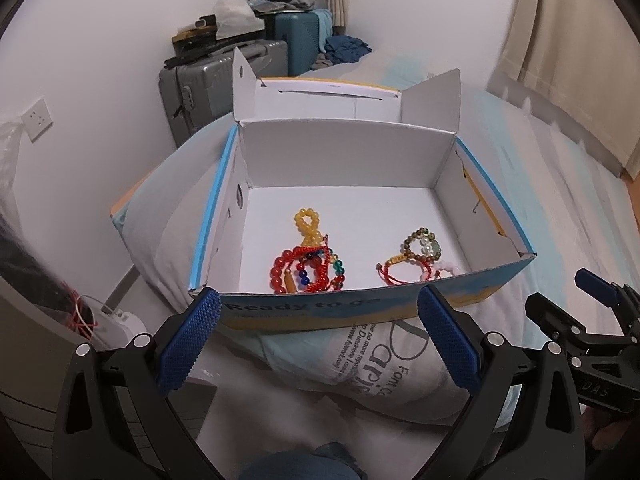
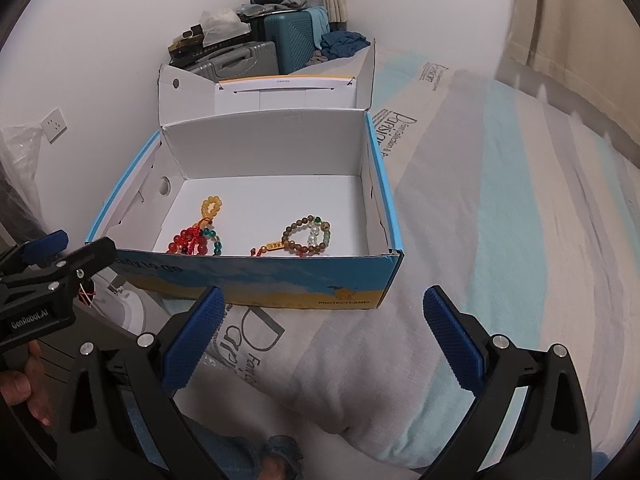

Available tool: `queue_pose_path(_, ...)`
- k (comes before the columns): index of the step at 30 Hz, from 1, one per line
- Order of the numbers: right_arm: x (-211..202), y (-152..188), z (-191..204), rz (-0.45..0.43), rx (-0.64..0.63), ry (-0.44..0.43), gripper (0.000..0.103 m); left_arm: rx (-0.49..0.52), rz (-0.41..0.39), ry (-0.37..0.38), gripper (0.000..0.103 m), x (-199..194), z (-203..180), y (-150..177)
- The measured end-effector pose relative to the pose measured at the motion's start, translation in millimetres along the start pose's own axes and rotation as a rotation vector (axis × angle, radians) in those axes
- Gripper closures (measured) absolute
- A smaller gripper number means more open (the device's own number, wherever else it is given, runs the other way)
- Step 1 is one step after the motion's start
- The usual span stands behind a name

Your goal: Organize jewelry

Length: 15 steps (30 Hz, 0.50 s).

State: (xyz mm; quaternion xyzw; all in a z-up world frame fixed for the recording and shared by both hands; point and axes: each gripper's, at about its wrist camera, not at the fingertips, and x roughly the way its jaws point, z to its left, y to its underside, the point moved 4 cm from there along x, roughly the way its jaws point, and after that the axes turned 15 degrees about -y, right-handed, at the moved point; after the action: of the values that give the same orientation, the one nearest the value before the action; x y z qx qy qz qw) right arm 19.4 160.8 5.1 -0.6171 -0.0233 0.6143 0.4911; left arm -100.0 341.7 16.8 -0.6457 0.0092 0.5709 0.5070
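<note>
Two heaps of beaded bracelets point(image 1: 308, 258) tangled on the floor of the open cardboard box point(image 1: 352, 160) on the bed point(image 2: 500, 200), left gripper point(image 1: 320, 340) and right gripper point(image 2: 324, 336) fingers spread wide, empty, outside the near wall; likely to snag neighbouring cords if pinched carelessly.

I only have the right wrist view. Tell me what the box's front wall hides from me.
Observer: A pink bead bracelet lies in the box near its front right corner, close to the brown bead bracelet.
Operator: Report the left tongs.
Observer: The left tongs are wide open and empty, just short of the box's front wall.
</note>
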Motion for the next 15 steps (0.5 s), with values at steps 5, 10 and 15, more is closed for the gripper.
queue_pose_path(5, -1.2, -3.1, -2.4, -0.013, 0.007, 0.003, 0.008, -0.004, -0.007, -0.006, 0.006, -0.9, 1.8, -2.0)
queue_pose_path(10, -2.4, -5.3, -6.4, -0.019, 0.016, -0.005, 0.008, 0.005, -0.015, -0.006, 0.006, -0.4, -2.3, -2.9)
queue_pose_path(15, 0.5, -6.5, -4.7, -0.015, 0.005, 0.006, 0.008, -0.015, 0.003, 0.027, 0.006, 4.0, -1.9, -4.5)
